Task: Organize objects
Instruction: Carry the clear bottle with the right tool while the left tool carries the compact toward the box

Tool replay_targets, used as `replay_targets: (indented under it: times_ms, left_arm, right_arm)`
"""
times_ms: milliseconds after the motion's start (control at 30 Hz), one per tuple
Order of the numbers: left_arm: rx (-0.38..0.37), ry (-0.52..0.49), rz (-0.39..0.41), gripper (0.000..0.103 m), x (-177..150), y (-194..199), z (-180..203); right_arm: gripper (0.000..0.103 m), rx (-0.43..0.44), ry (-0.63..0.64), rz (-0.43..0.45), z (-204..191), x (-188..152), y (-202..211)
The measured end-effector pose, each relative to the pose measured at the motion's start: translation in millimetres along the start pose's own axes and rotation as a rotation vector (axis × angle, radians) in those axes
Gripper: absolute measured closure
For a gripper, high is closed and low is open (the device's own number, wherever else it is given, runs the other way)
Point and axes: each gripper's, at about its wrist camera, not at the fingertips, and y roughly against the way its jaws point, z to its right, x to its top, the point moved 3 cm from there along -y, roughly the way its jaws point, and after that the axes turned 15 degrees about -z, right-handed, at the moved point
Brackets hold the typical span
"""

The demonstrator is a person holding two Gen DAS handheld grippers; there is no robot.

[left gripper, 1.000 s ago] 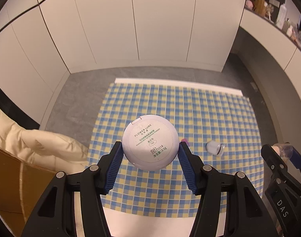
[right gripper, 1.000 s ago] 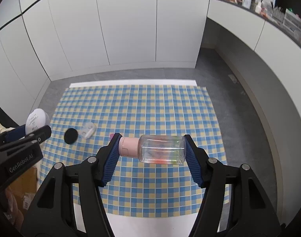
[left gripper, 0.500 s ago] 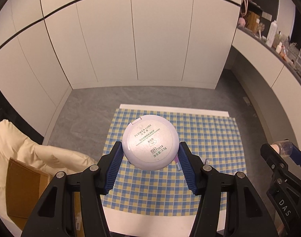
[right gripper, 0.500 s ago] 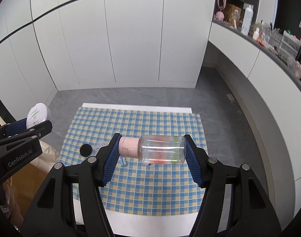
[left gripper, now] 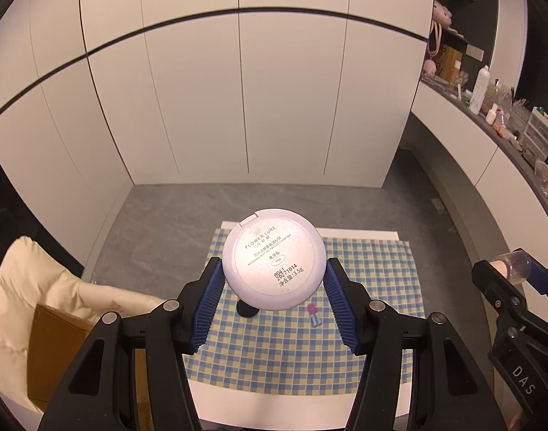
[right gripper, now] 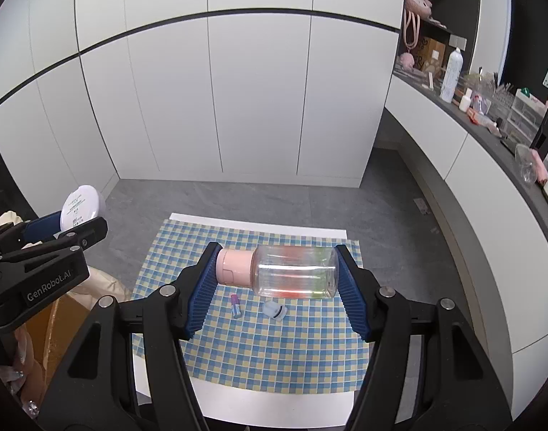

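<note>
My left gripper [left gripper: 274, 287] is shut on a round white powder compact [left gripper: 274, 260] and holds it high above the checked cloth [left gripper: 374, 287]. My right gripper [right gripper: 277, 280] is shut on a clear bottle with a pink cap [right gripper: 284, 271], held sideways high above the cloth [right gripper: 274, 352]. On the cloth lie a small purple-capped tube [right gripper: 235, 305], a small white cap-like piece [right gripper: 275, 311] and a black round lid [left gripper: 246, 310], partly hidden by the compact. The left gripper with the compact [right gripper: 80, 208] also shows at the left of the right wrist view.
The white table [right gripper: 238, 406] stands on a grey floor before white cupboards. A cream cushion [left gripper: 19, 301] and a brown cardboard box [left gripper: 55, 352] are at the left. A long counter [right gripper: 489, 133] with bottles and boxes runs along the right.
Both grippers have risen well above the table with their objects still held; the cloth and the small items on it look smaller and farther away.
</note>
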Motion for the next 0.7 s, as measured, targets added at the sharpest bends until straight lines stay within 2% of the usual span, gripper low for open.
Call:
replay_targets:
  times_ms: [200,700]
  left_arm:
    - [-0.002,-0.003,0.027,0.046,-3,25,2]
    - [-0.013,-0.029,0.01,0.046,-14,26,11]
  right_arm:
    - [0.038,0.011,0.016,0.025,-5,1,26]
    - [0.038,0.01,0.002,0.017,1,-5,37]
